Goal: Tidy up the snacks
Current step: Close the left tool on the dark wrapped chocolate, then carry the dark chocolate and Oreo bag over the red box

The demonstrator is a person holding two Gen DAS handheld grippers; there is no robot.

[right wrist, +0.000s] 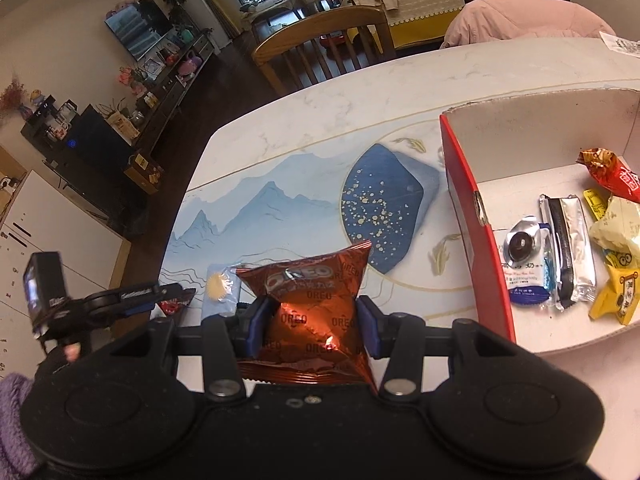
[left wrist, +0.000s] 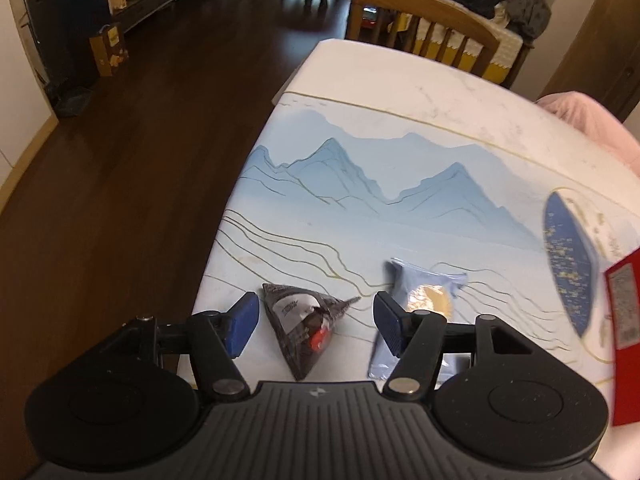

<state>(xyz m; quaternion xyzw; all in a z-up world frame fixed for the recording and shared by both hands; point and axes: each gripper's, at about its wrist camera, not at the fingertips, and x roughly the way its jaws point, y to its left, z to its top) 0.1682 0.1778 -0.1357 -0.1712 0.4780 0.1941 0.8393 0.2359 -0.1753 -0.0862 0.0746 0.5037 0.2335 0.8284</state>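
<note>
My right gripper (right wrist: 310,322) grips the red Oreo bag (right wrist: 310,308) at the bottom centre of its view, both pads pressed into the foil. At right stands the red box (right wrist: 460,196), holding several wrapped snacks. My left gripper (left wrist: 312,326) has its jaws spread, straddling the dark triangular packet (left wrist: 304,330) on the table mat (left wrist: 360,208) without touching it, as far as I can judge. The pale blue cookie packet (left wrist: 420,300) lies partly under the right-hand finger.
</note>
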